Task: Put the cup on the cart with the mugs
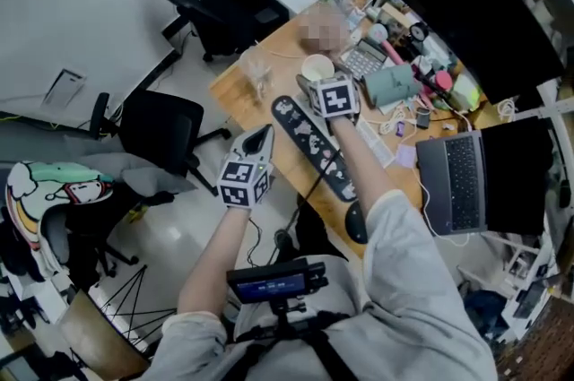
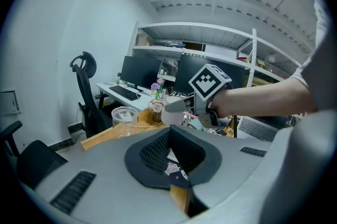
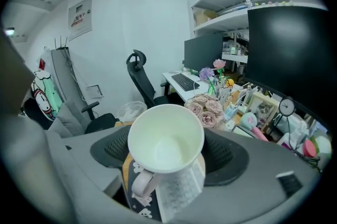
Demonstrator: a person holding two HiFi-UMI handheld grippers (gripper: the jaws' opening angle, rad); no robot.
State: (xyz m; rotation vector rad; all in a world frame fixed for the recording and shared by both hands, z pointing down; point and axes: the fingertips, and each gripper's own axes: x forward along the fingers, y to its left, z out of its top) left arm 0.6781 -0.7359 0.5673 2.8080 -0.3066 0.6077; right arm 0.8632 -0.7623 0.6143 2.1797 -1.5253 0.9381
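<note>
Right gripper view looks straight down into the cup [image 3: 166,138]: a plain white mug with a round rim, a pale glossy inside with nothing in it, and a looped handle [image 3: 140,186] that points back toward the camera. The right gripper [image 1: 323,82] grasps it, one black mesh pad [image 3: 108,148] against each side of the mug's wall, so it hangs upright in the air. Under it lie a long black pad with white cartoon figures [image 1: 314,146] and the pale keys of a keyboard [image 3: 181,186].

From the head view the mug is above the wooden desk [image 1: 260,106], near the far end of that black pad. A clear plastic cup [image 1: 256,70] stands close by at the desk's edge, a calculator [image 1: 363,61] lies behind the mug and a laptop [image 1: 457,182] sits open further right. A bunch of pale pink roses [image 3: 208,107] stands just beyond the mug.

The left gripper [image 2: 169,136] is clenched, its black pads meeting in a ridge with nothing between them, and it hovers off the desk's near edge, above the floor beside a black office chair [image 1: 161,128].
</note>
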